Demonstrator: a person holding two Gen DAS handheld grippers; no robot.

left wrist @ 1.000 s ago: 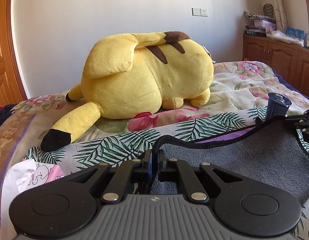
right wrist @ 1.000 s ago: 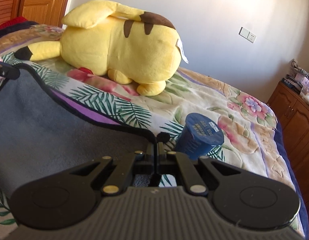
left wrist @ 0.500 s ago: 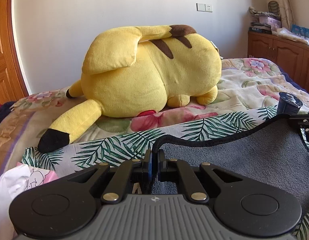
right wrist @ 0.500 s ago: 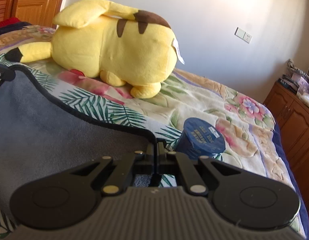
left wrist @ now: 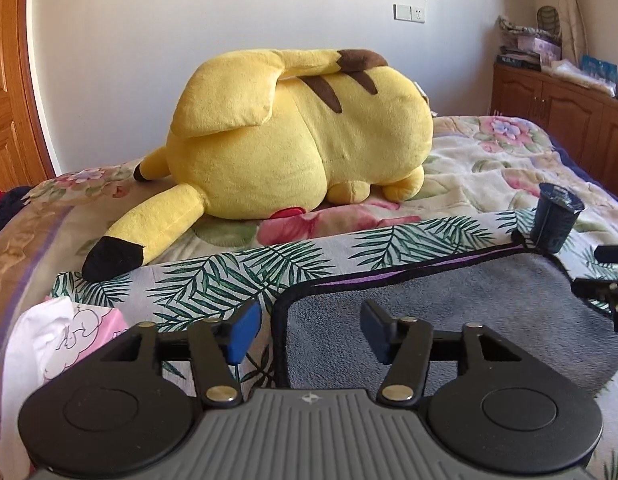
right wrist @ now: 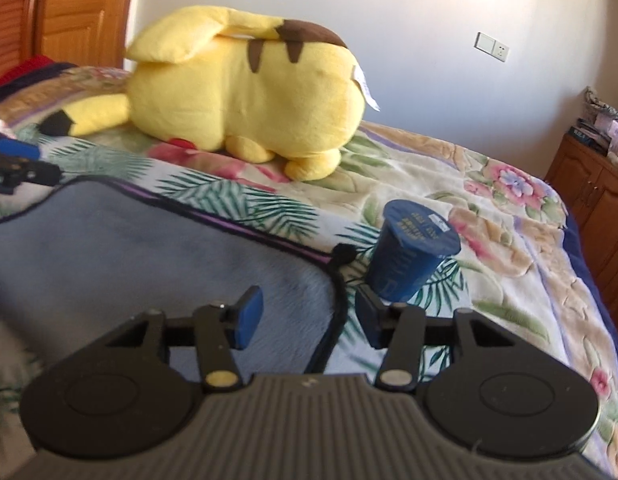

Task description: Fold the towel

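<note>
A grey towel (left wrist: 449, 320) with a black hem lies flat on the bed; it also shows in the right wrist view (right wrist: 157, 256). My left gripper (left wrist: 309, 330) is open, its blue pads either side of the towel's far left corner, not gripping it. My right gripper (right wrist: 307, 316) is open over the towel's far right corner, with the hem lying between the fingers. The right gripper's tips show at the right edge of the left wrist view (left wrist: 609, 280), and the left gripper's tips show at the left edge of the right wrist view (right wrist: 17, 164).
A big yellow plush toy (left wrist: 293, 140) lies on the floral bedspread (left wrist: 489, 168) beyond the towel. A dark blue cup (right wrist: 409, 260) stands just past the towel's right corner. White and pink cloth (left wrist: 57, 340) lies at the left. Wooden cabinets (left wrist: 569, 112) stand at the right.
Both grippers have opened and let go of the towel's far corners. The far edge, held up before, now lies flat on the bed.
</note>
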